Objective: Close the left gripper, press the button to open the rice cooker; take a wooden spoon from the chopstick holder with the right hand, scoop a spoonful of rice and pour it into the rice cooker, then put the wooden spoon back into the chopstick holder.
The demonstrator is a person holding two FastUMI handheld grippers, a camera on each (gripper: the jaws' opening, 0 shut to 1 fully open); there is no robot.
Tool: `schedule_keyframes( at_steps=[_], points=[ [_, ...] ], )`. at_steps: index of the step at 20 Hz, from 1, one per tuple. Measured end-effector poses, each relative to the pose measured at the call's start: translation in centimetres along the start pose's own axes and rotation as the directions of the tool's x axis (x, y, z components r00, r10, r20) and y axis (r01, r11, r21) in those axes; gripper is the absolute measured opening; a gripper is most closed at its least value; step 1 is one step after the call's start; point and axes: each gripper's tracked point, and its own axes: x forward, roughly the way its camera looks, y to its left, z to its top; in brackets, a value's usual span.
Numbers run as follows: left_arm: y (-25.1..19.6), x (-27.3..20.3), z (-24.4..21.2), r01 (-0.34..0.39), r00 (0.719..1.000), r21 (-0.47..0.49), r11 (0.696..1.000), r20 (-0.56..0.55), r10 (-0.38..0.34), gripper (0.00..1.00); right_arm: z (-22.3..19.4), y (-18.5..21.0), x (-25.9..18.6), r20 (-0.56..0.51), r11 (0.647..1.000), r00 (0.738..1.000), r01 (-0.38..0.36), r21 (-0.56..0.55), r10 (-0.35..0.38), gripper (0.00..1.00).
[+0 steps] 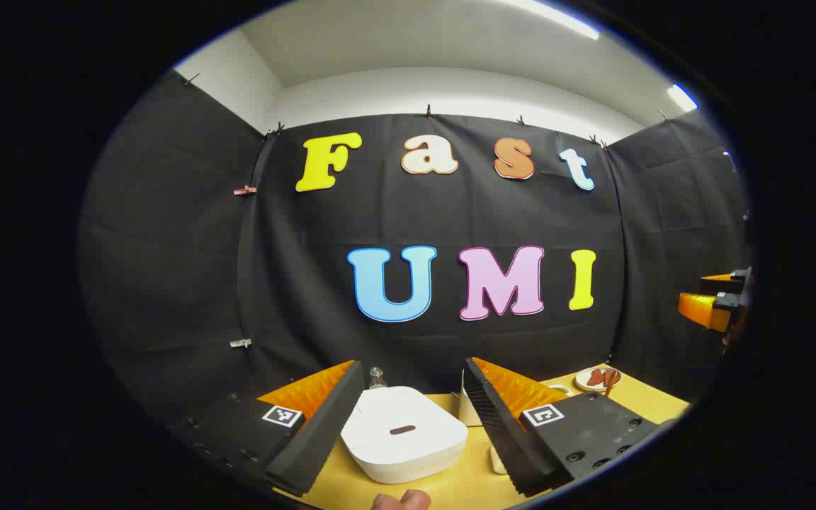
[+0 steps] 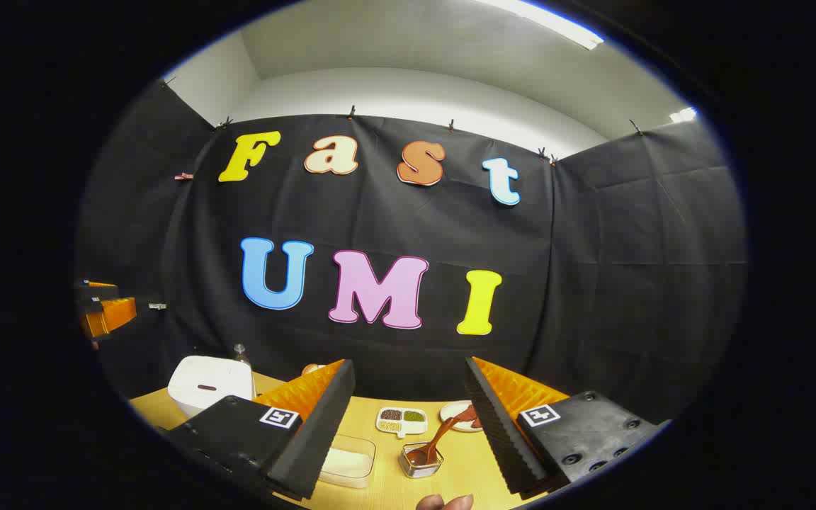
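On the yellowish wooden table (image 2: pixel 387 443) sits pretty much everything, with black cloth walls (image 2: pixel 613 283) wrapping the booth on three sides, clipped up along the top edge. Above the cloth there's a white wall and ceiling with bright strip lights (image 2: pixel 550 21).

From the left gripper view, the left gripper (image 1: pixel 408 414) hangs above the table with its jaws spread wide, nothing between them, and the white rice cooker (image 1: pixel 402 433) sits right in that gap with its lid down. A small plate (image 1: pixel 596 379) with something reddish on it is off toward the far right corner of the table. The other gripper pokes in at the right edge, well apart.

From the right gripper view, the right gripper (image 2: pixel 408 418) is also wide open and holding nothing. Between its fingers, down on the table, the wooden spoon (image 2: pixel 436 439) leans in a small clear chopstick holder (image 2: pixel 421 460). A clear rice container (image 2: pixel 348 462) sits just beside it, and a divided dish of grains (image 2: pixel 402 420) is a bit behind. The rice cooker is off to the left there.
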Motion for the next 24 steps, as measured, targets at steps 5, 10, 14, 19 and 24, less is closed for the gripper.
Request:
schedule_keyframes(
  at_steps=[5, 10, 14, 19, 24],
  points=[
    [-0.6, 0.3, 0.2, 0.011, 1.000, 0.018, 1.000, 0.006, -0.011, 0.97, 0.4, 0.5, 0.0, 0.013, 1.000, 1.000, -0.001, -0.030, 0.001, 0.97],
    [-0.4, 0.3, -0.2, 0.008, 1.000, 0.013, 1.000, 0.004, -0.008, 0.97, 0.5, 0.7, -0.1, 0.017, 0.999, 1.000, -0.004, -0.052, 0.005, 0.97],
    [-0.2, 0.5, -0.5, 0.002, 1.000, -0.001, 1.000, -0.007, -0.002, 0.97, 0.7, 0.7, -0.2, 0.020, 0.999, 1.000, -0.004, -0.047, 0.005, 0.97],
    [-0.3, 0.5, -0.3, 0.006, 1.000, 0.005, 1.000, -0.002, -0.006, 0.97, 1.0, 0.7, -0.4, 0.025, 0.999, 1.000, 0.001, -0.052, 0.000, 0.97],
    [-0.7, 0.5, -0.4, 0.011, 1.000, 0.024, 1.000, -0.002, -0.011, 0.97, 1.0, 0.7, -0.5, 0.024, 0.998, 1.000, 0.003, -0.065, -0.001, 0.97]
  ],
)
